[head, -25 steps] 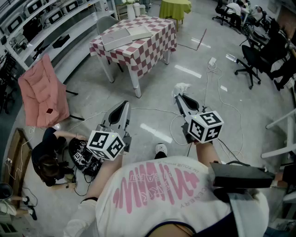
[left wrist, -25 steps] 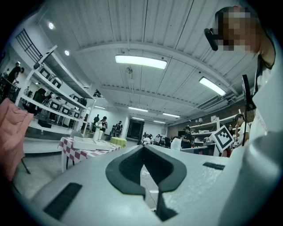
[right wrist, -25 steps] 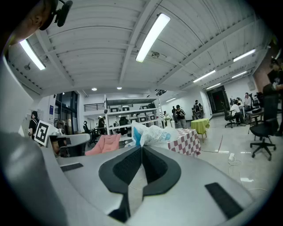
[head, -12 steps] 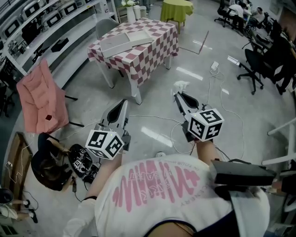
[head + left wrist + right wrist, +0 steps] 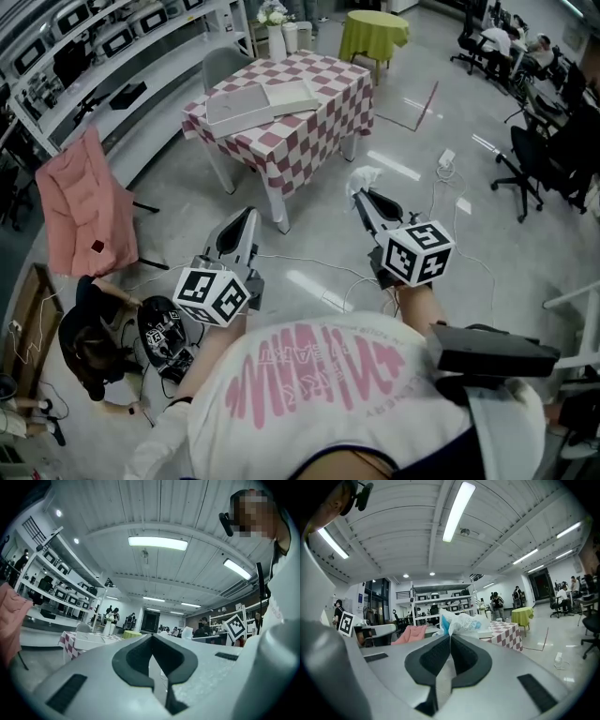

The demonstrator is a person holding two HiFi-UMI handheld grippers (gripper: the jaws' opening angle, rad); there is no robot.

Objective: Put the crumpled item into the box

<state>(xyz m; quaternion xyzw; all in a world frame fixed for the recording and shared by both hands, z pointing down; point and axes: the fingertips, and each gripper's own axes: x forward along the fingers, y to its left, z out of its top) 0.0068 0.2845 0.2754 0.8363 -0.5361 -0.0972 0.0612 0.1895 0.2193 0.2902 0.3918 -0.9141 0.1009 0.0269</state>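
A crumpled white plastic bag (image 5: 367, 176) with blue print sticks out of the tips of my right gripper (image 5: 360, 194), whose jaws are shut on it. In the right gripper view the bag (image 5: 459, 622) bunches just beyond the closed tips (image 5: 450, 635). My left gripper (image 5: 246, 215) is held level beside it, shut and empty, and its jaws meet in the left gripper view (image 5: 151, 636). Ahead stands a red-and-white checkered table (image 5: 323, 98) with a flat pale box (image 5: 237, 104) and a second flat box (image 5: 293, 92) on top.
A pink jacket (image 5: 84, 202) hangs over a chair at the left. A person (image 5: 89, 342) crouches on the floor beside gear at lower left. Cables (image 5: 323, 281) run across the grey floor. A green-clothed round table (image 5: 373, 28) and office chairs (image 5: 530, 169) stand further off.
The checkered table has drifted lower and nearer in the head view. Both grippers keep the same pose, with the bag still in the right one.
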